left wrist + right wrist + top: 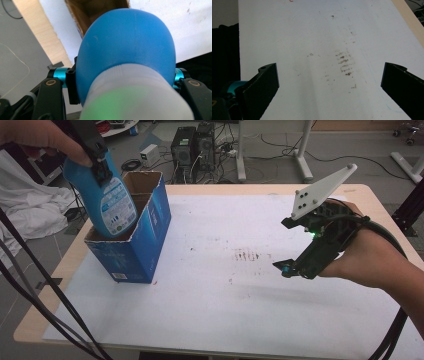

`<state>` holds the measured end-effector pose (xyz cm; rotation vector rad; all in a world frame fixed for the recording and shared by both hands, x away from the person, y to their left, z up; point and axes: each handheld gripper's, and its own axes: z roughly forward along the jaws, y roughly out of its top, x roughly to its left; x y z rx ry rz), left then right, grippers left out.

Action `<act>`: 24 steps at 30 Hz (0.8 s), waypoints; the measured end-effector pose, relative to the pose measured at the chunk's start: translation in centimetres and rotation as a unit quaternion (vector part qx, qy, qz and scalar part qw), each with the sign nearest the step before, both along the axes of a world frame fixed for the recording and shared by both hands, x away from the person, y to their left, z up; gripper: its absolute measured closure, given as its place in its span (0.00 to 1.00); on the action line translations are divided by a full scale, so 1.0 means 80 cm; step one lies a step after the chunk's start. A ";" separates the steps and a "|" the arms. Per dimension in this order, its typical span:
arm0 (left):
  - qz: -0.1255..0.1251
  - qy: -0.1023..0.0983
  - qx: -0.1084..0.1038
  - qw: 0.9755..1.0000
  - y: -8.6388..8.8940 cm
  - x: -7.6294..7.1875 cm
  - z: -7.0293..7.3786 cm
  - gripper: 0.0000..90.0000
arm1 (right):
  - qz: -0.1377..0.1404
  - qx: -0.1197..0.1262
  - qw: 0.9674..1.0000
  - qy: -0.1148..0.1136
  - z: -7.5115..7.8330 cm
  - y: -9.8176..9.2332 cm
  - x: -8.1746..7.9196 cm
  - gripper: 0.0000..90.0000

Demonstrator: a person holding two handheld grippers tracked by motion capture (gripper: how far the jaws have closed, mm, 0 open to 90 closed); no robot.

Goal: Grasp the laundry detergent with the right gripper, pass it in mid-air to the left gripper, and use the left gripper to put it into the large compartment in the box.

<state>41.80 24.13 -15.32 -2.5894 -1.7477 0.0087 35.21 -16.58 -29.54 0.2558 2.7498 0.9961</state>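
Observation:
A blue bottle (109,200) with a printed label stands tilted with its base inside an open-topped blue cardboard box (147,245) at the table's left. My left gripper (100,160) is shut on the bottle's upper part, held from above by a hand. In the left gripper view the bottle's (125,45) rounded blue body and white cap sit between the jaws, with the box's brown inside (87,10) beyond. My right gripper (284,245) hovers over the right half of the table, open, with nothing between its fingers (262,85).
A white sheet (225,295) covers the wooden table and has brown smudges (246,255) near its middle. Black cables (45,295) hang across the left front. Computer towers (192,145), a white cloth (30,205) and table legs lie on the floor behind.

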 end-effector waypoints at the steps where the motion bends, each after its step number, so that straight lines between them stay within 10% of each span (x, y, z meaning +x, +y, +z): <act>1: -0.011 0.004 0.000 1.000 0.000 0.002 -0.007 0.42 | 0.001 -0.001 1.000 0.000 -0.001 0.000 0.000 0.01; 10: -0.084 0.016 -0.002 0.996 0.005 0.015 -0.064 0.42 | -0.003 -0.008 1.000 0.003 -0.004 0.002 0.000 0.01; 15: -0.162 0.006 0.000 0.987 0.009 0.017 -0.095 0.42 | -0.004 -0.012 1.000 0.005 -0.005 0.005 0.001 0.01; 16: -0.190 0.003 -0.001 0.982 0.010 0.017 -0.108 0.42 | -0.005 -0.015 1.000 0.005 -0.006 0.005 0.001 0.01; 24: -0.249 -0.003 0.005 0.969 0.008 0.017 -0.141 0.42 | -0.005 -0.024 1.000 0.005 -0.009 0.009 0.001 0.01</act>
